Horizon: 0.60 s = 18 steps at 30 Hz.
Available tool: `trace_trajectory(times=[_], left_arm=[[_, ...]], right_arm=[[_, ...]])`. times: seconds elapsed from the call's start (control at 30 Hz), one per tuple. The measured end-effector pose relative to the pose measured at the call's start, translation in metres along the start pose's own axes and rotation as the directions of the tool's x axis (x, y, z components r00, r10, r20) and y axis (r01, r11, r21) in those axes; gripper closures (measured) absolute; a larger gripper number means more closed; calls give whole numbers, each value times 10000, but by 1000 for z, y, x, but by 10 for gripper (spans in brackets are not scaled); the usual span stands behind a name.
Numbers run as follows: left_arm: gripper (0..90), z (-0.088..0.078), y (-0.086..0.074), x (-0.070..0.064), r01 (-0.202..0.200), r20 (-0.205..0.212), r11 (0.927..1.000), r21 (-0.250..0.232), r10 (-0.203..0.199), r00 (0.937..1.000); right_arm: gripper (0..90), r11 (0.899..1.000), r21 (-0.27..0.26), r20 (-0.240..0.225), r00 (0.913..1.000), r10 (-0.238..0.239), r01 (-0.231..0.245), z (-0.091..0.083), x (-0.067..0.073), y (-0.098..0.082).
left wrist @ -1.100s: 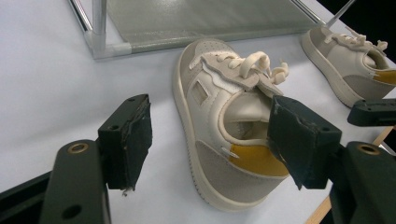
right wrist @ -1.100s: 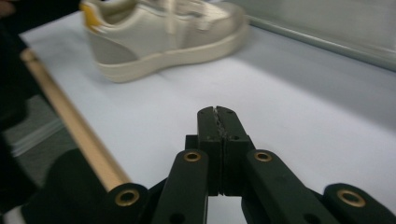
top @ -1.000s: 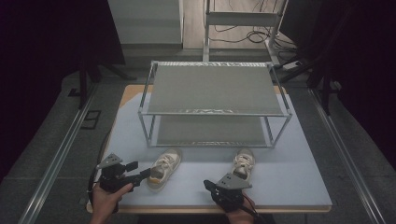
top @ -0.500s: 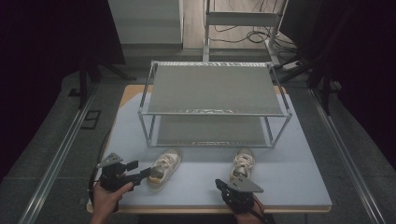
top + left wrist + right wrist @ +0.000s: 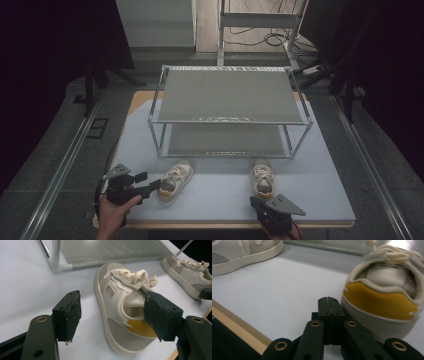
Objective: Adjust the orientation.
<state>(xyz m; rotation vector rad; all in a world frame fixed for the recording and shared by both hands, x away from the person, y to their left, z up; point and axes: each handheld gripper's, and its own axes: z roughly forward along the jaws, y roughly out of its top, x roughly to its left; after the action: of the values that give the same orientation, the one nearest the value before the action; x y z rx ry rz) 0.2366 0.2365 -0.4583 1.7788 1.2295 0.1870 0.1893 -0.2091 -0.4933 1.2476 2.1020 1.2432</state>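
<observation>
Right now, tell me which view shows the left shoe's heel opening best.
The left gripper view: the left shoe lies close between the open left gripper. The high view shows it small; the right gripper view catches its sole edge.

Two small cream-and-grey shoes, laced, yellow heel patches, upright on soles on pale counter [image 5: 220,195], toes toward rack [image 5: 227,112].

Left shoe [image 5: 174,181]: just before rack's front left corner, angled, heel nearer counter's front edge. Heel between open left tongs [image 5: 112,315]; whether the pads touch it cannot be told.

Right shoe [image 5: 262,178]: well apart from left one, before rack's front right part, roughly straight. Heel just beside closed right tongs [image 5: 328,305], contact unclear.
</observation>
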Motion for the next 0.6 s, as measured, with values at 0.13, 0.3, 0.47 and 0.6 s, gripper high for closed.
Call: trace_trajectory(times=[0.13,0.3,0.47,0.6], left_arm=[[305,1,0,1,41,-8,10000,23,-41,10000],[305,0,0,1,30,-12,10000,25,-30,10000],[305,0,-1,2,36,-7,10000,34,-36,10000],[305,1,-1,2,44,12,10000,24,-44,10000]], right_arm=[[898,9998,75,127,9998,162,-163,-8,-10,-3],[898,9988,35,206,9986,488,-489,-18,-28,-6],[896,9974,43,293,9970,712,-714,-20,-39,-7],[896,9964,18,296,9960,847,-848,-21,-44,-7]])
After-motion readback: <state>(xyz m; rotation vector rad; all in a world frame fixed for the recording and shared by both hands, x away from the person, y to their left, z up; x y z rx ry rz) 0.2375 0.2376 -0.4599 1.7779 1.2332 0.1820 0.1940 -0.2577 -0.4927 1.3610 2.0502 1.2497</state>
